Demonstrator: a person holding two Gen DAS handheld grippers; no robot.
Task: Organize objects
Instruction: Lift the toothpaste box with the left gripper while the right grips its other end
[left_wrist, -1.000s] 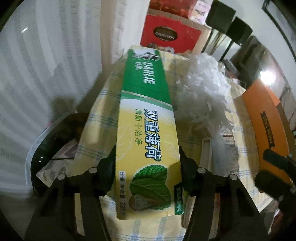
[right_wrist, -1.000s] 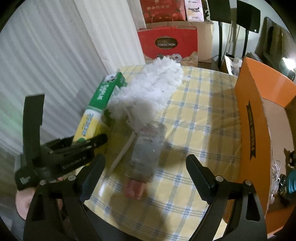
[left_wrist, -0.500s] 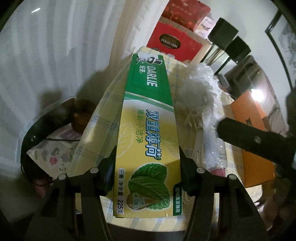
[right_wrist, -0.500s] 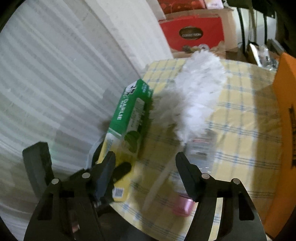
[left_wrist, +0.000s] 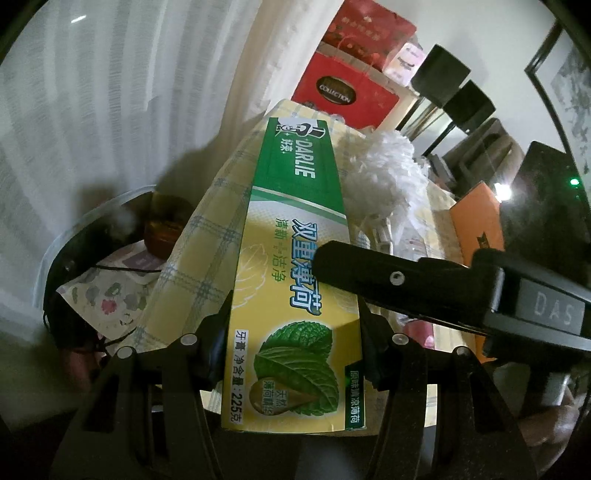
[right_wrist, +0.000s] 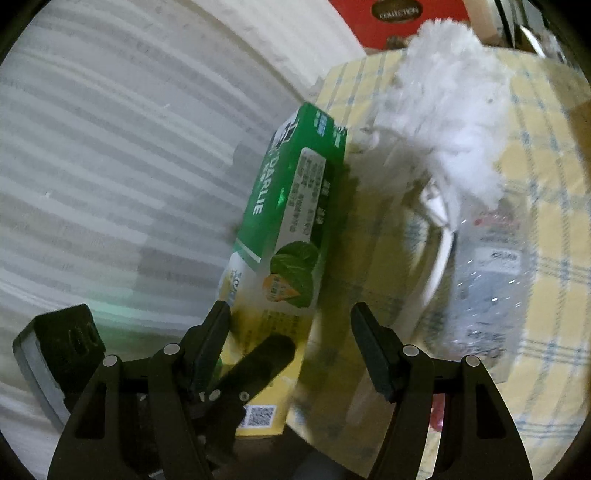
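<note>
Checked tablecloth (right_wrist: 546, 177): 1 toothpaste box (left_wrist: 291, 280) pinched by left tongs (left_wrist: 291, 354); right tongs (right_wrist: 291, 347) spread, 1 duster (right_wrist: 454, 110).

The toothpaste box (left_wrist: 295, 266) runs forward between the left gripper's fingers (left_wrist: 218, 343), its near end at their pads. The duster (left_wrist: 380, 177) lies right of the box, ahead of the right finger. The right gripper (right_wrist: 290, 336) straddles the box's near end; the bottle (right_wrist: 487, 280) lies beyond its right finger, under the duster's handle, on the table (right_wrist: 554, 229).
</note>
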